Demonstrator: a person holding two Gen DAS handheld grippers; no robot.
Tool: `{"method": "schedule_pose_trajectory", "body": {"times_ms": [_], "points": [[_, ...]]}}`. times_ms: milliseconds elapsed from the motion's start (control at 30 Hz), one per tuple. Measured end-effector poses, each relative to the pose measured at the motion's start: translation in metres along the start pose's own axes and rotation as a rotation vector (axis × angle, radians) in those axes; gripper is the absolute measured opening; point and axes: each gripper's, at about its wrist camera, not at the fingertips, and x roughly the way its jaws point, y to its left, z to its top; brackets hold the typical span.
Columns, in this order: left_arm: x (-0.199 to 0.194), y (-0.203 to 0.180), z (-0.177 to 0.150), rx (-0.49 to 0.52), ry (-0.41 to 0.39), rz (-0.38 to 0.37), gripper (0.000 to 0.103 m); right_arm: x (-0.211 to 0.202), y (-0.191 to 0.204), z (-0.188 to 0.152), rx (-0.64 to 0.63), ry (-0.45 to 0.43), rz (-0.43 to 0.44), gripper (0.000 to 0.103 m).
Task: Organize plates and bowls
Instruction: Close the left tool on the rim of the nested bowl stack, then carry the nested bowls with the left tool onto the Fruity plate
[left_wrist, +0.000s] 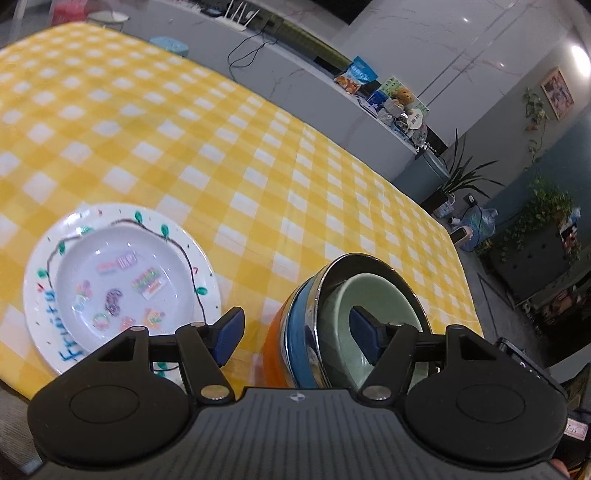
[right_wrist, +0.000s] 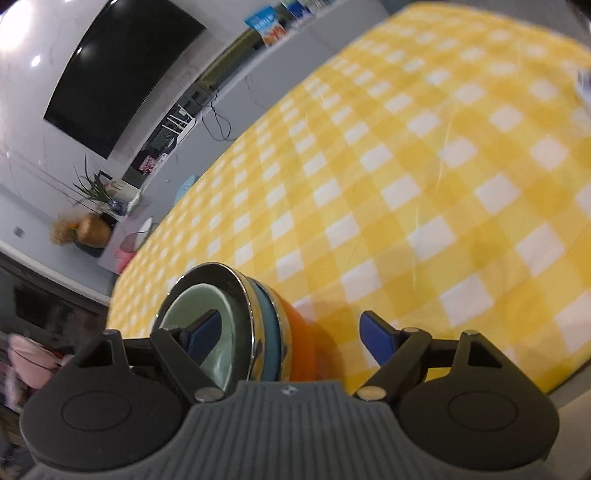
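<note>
A: Where do the bowls sit?

B: They are nested in 1 stack (left_wrist: 351, 321) at the near edge of the surface (left_wrist: 221, 147), which wears a yellow and white checked cloth. A pale green bowl (left_wrist: 369, 295) lies innermost, inside a shiny metal bowl (left_wrist: 332, 273), then a blue one (left_wrist: 299, 332), with an orange one (left_wrist: 275, 343) outermost.

A: And the plates?

B: Left of the stack, a small white dish with coloured stickers (left_wrist: 122, 284) rests on a larger white plate (left_wrist: 44, 314) painted with a garland and blue lettering.

A: What is the left tool (left_wrist: 297, 336) doing?

B: Its jaws stand wide apart and grip nothing. The stack's left wall falls between its blue pads, the right one inside the green bowl, the left one outside; I see no contact.

A: The right tool (right_wrist: 291, 339)?

B: Also spread wide, straddling the stack's (right_wrist: 236, 325) right wall, its left pad over the green bowl (right_wrist: 195, 306), its right pad above bare cloth (right_wrist: 406, 184). Nothing is clamped.
</note>
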Motion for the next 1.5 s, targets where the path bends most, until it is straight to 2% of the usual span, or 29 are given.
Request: {"method": "schedule_pose_trajectory", "body": {"times_ms": [233, 400, 667, 867, 1000, 1500], "points": [[0.018, 0.006, 0.001, -0.050, 0.045, -0.030, 0.076, 0.014, -0.003, 0.001, 0.054, 0.067, 0.042, 0.079], [0.028, 0.007, 0.001, -0.059, 0.085, -0.046, 0.071, 0.022, -0.002, 0.000, 0.040, 0.102, 0.036, 0.076], [0.038, 0.007, -0.001, -0.057, 0.141, -0.061, 0.070, 0.030, 0.003, -0.001, -0.011, 0.125, 0.002, 0.066], [0.043, 0.007, -0.001, -0.050, 0.172, -0.051, 0.061, 0.033, 0.006, -0.002, -0.026, 0.133, -0.007, 0.061], [0.042, 0.005, -0.001, -0.036, 0.171, -0.045, 0.060, 0.034, 0.007, -0.002, -0.028, 0.134, 0.020, 0.053], [0.045, -0.003, 0.003, -0.011, 0.175, -0.029, 0.059, 0.034, 0.006, -0.002, -0.038, 0.126, 0.006, 0.048]]}}
